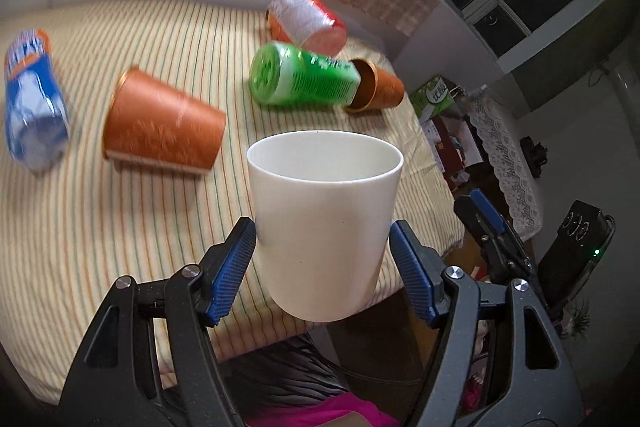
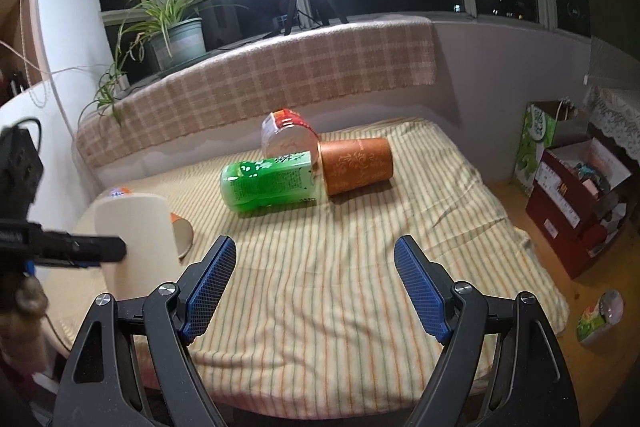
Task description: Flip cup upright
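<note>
Left gripper (image 1: 323,247): black jointed arms with ribbed blue pads (image 1: 234,267), pinching the white cup by its lower wall from both sides.
White cup (image 1: 326,223): smooth, matte, tapered, narrower at the base; held mouth-up, slightly tilted, above the near edge of the striped cloth. In the right wrist view it shows as a pale cylinder (image 2: 138,239) with one dark finger of the left gripper across it.
Right gripper (image 2: 316,263): same black frame, cross-hatched blue pads (image 2: 210,291) spread wide with nothing between them, over the striped cloth to the right of the white cup.
Striped cloth (image 2: 320,279): soft, lightly wrinkled, cream with thin green and orange lines, covering the table.
Orange paper cup (image 1: 160,125): conical, faint floral print, lying on its side left of and beyond the white cup.
Green bottle (image 2: 268,183): glossy plastic, lying on its side well beyond the white cup, its end at the mouth of a second orange cup (image 2: 356,165).
Red-and-white container (image 2: 286,137): cylindrical, tipped over just behind the green bottle.
Blue bottle (image 1: 34,99): blurred, lying far left of the white cup.
Checked blanket (image 2: 260,87): woven plaid, draped along the ledge behind the cloth.
</note>
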The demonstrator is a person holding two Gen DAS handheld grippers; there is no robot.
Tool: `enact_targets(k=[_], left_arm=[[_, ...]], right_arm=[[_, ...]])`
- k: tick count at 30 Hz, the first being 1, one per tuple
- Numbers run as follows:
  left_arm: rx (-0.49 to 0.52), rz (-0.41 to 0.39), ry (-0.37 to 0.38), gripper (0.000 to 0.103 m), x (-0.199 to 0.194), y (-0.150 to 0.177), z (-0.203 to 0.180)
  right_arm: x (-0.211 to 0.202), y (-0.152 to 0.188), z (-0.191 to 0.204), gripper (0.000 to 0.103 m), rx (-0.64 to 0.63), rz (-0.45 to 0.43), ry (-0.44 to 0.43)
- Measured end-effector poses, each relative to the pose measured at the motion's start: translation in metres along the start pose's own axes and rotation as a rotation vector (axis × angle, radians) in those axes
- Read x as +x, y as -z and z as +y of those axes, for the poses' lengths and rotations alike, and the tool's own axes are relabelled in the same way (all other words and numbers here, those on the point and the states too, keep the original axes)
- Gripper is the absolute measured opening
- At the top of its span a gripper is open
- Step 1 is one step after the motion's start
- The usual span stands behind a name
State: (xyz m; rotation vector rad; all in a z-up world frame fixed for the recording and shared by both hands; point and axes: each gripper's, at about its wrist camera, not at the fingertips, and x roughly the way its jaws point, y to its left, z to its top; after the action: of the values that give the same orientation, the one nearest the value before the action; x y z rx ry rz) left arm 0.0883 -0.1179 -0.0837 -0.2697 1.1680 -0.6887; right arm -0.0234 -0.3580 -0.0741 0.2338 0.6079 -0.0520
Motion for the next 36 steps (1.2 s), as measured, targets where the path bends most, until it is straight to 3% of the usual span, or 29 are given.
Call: enact_targets(k=[15,19,24,31,36], left_arm=[[0.014,0.027,-0.062,0.071,0.042,-0.013,0.005],[0.024,0.026,-0.074,0.071,0.048,-0.019,0.003],[0.02,0.01,-0.088,0.071,0.048,-0.025,0.005],[0.032,-0.036,-0.103,0.071,0.023,-0.023,0.01],[0.057,-0.1,-0.188,0.071,-0.008,-0.005,0.019]], right_arm=[[0.019,0.001,-0.005,0.081,0.025,0.044,-0.085],[0.023,0.001,-0.008,0.089,0.033,0.06,-0.112],[0.031,-0.002,-0.008,0.09,0.04,0.085,-0.141],[0.057,-0.011,-0.008,0.09,0.08,0.222,-0.234],[0.081,-0.02,-0.012,0.09,0.177,0.314,-0.332]])
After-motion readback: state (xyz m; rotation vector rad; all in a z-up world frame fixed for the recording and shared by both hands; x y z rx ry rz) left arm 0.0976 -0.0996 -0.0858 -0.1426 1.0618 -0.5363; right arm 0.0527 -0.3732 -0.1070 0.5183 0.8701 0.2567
